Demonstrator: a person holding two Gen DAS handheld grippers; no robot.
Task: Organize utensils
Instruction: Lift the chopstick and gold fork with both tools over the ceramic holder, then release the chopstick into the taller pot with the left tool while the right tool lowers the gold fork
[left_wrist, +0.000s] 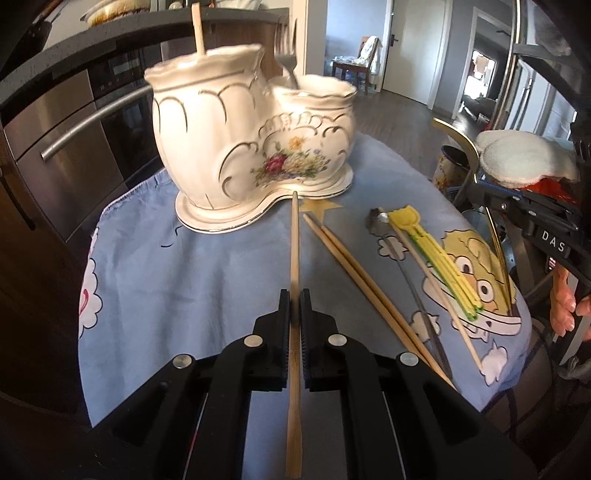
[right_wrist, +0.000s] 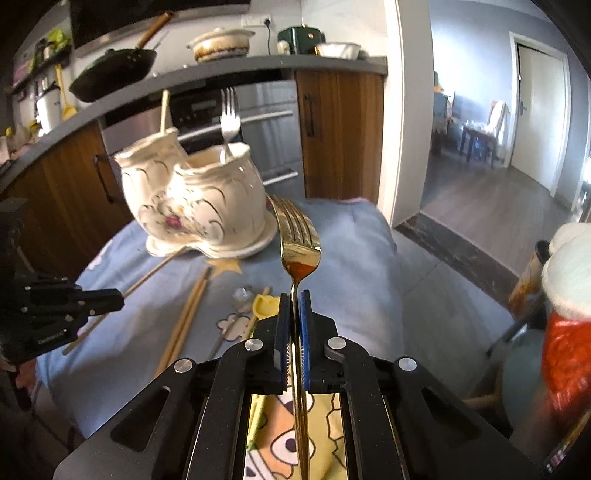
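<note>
A white ceramic two-pot utensil holder (left_wrist: 236, 147) (right_wrist: 195, 199) with gold trim and a flower print stands on the blue cloth (left_wrist: 184, 277). One chopstick (left_wrist: 197, 26) sticks out of its taller pot and a silver fork (right_wrist: 229, 122) out of the lower one. My left gripper (left_wrist: 294, 306) is shut on a bamboo chopstick (left_wrist: 294, 240) whose tip points at the holder's base. My right gripper (right_wrist: 294, 310) is shut on a gold fork (right_wrist: 297, 236), tines up and away, just right of the holder. Two more chopsticks (left_wrist: 354, 280), a yellow utensil (left_wrist: 436, 254) and a grey spoon (left_wrist: 376, 221) lie on the cloth.
Behind the table run a steel oven front (left_wrist: 66, 147) and a dark counter with a wok (right_wrist: 110, 70) and a pot (right_wrist: 221, 44). A doorway (right_wrist: 480, 147) opens to the right. A white plush thing (left_wrist: 524, 158) sits at the right edge.
</note>
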